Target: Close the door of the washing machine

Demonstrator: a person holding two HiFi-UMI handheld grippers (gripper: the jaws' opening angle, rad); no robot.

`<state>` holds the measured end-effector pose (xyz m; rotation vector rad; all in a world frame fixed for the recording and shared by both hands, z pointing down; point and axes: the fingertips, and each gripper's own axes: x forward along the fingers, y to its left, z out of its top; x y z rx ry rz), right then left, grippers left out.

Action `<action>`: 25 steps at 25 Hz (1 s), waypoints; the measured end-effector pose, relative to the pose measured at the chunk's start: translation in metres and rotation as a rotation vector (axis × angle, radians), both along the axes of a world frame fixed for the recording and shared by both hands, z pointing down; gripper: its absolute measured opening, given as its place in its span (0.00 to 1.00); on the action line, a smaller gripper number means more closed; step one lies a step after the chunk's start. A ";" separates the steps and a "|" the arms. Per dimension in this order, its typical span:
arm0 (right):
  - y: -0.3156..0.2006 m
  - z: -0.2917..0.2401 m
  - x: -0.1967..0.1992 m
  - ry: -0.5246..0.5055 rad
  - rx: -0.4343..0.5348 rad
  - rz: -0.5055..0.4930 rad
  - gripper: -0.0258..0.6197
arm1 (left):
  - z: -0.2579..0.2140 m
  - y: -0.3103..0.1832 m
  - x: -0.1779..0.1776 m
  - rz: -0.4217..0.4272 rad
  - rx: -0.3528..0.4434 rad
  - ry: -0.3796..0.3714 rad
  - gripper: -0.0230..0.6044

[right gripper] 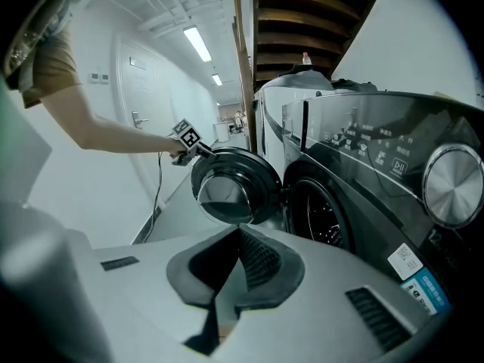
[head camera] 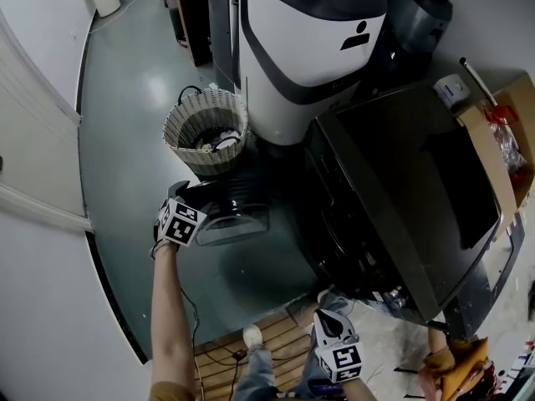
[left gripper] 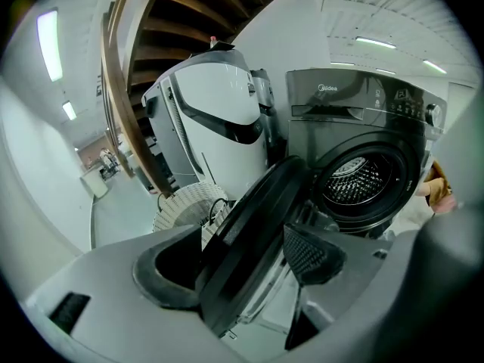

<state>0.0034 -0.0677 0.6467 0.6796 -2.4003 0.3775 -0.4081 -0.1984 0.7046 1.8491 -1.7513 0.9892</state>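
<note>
Door (head camera: 230,200) stood swung open off the washing machine (head camera: 401,182); my left tool (head camera: 187,190) gripped its rim, my right tool (right gripper: 238,263) was closed, empty.

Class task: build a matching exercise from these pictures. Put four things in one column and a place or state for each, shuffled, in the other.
Things
1. washing machine door
2. wicker basket
3. right gripper
4. cardboard box

Places or states
A. standing on the floor
B. jaws together, holding nothing
C. at the right edge of the head view
D. swung open, rim between the jaws of the left gripper

Pairs: 1-D, 2-A, 3-B, 4-C
</note>
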 end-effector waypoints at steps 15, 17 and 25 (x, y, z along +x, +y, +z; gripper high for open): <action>0.001 -0.022 -0.008 -0.024 0.056 0.015 0.06 | -0.002 0.008 0.008 -0.046 -0.009 0.010 0.60; 0.001 -0.024 -0.008 -0.030 0.062 0.020 0.06 | -0.001 0.012 0.011 -0.052 -0.008 0.015 0.59; 0.003 -0.038 -0.010 -0.054 0.081 0.032 0.06 | -0.002 0.025 0.025 -0.069 -0.012 0.043 0.57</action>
